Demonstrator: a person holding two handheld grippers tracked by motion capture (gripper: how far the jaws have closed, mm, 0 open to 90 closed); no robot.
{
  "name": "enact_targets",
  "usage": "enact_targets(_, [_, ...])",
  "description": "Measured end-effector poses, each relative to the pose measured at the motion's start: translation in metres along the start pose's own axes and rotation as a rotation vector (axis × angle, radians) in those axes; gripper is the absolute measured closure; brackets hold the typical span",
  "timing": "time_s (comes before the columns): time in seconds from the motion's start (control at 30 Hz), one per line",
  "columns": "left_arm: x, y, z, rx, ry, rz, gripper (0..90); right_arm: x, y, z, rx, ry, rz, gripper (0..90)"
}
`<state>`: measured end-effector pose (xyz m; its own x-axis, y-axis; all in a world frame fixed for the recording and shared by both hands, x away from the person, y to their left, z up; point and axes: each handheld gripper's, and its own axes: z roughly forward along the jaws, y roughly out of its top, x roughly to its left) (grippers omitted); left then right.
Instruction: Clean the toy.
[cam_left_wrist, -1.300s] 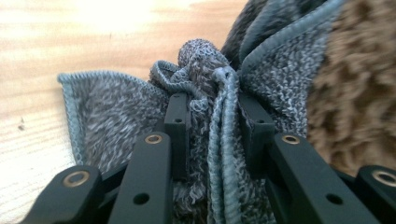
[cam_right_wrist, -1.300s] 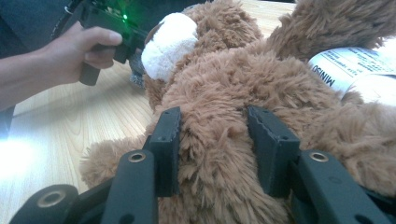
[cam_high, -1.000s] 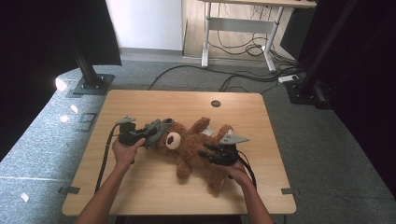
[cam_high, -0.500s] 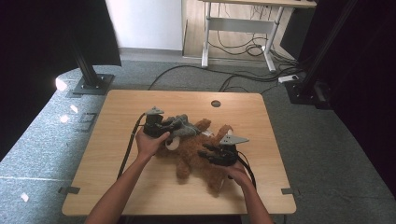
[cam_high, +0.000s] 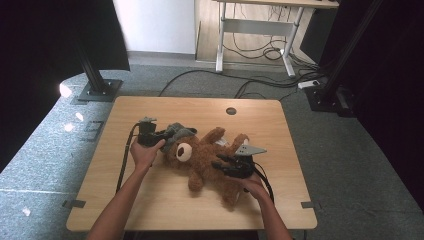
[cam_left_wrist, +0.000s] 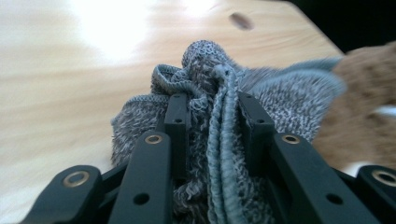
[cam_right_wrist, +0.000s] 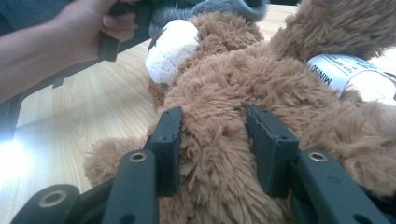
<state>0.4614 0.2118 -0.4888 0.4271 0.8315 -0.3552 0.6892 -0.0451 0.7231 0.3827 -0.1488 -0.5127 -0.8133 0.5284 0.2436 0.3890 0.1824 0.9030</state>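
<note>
High view: the surface (cam_high: 200, 112) is evenly and moderately lit; the surroundings to left and right fall into near black. Small bright light spots lie on the grey floor (cam_high: 65, 90) at left. Shadows under the forearms are soft and short. Definition is moderate, with slight grain.

Left gripper view: strong glare washes out the wood at top centre. The grey knit fabric (cam_left_wrist: 219, 93) is sharp near the tongs; the brown plush at right is blurred.

Right gripper view: the teddy bear (cam_right_wrist: 224, 93) is well lit and sharp. A white glare patch sits at lower left on the wood.
</note>
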Motion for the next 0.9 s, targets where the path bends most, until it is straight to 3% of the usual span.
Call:
enact_targets(0.07, [0.007,-0.005,0.003,0.03,-0.012,-0.019,68.9,0.0,0.0,0.0,-0.003,0.0,-0.001,57.2])
enact_targets(0.2, [0.016,-0.02,0.009,0.144,0.037,0.003,69.0,0.0,-0.001,-0.001,-0.004,0.003,0.003,57.2])
enact_targets(0.33, [0.011,-0.04,0.003,0.139,0.018,0.041,69.6,-0.001,-0.001,-0.002,-0.007,0.005,0.006,57.3])
enact_targets(0.53, [0.009,-0.057,-0.013,0.161,0.027,0.101,69.6,-0.002,-0.002,-0.002,-0.012,0.012,0.016,57.3])
enact_targets(0.77, [0.013,-0.068,-0.03,0.158,-0.004,0.095,69.6,-0.002,-0.002,-0.003,-0.014,0.011,0.017,57.3])
enact_targets(0.83, [0.013,-0.068,-0.038,0.139,-0.019,0.093,69.6,-0.003,-0.002,-0.003,-0.012,0.012,0.017,57.3])
enact_targets(0.9, [0.011,-0.065,-0.049,0.088,-0.066,0.08,69.6,-0.003,-0.002,-0.003,-0.013,0.013,0.018,57.3])
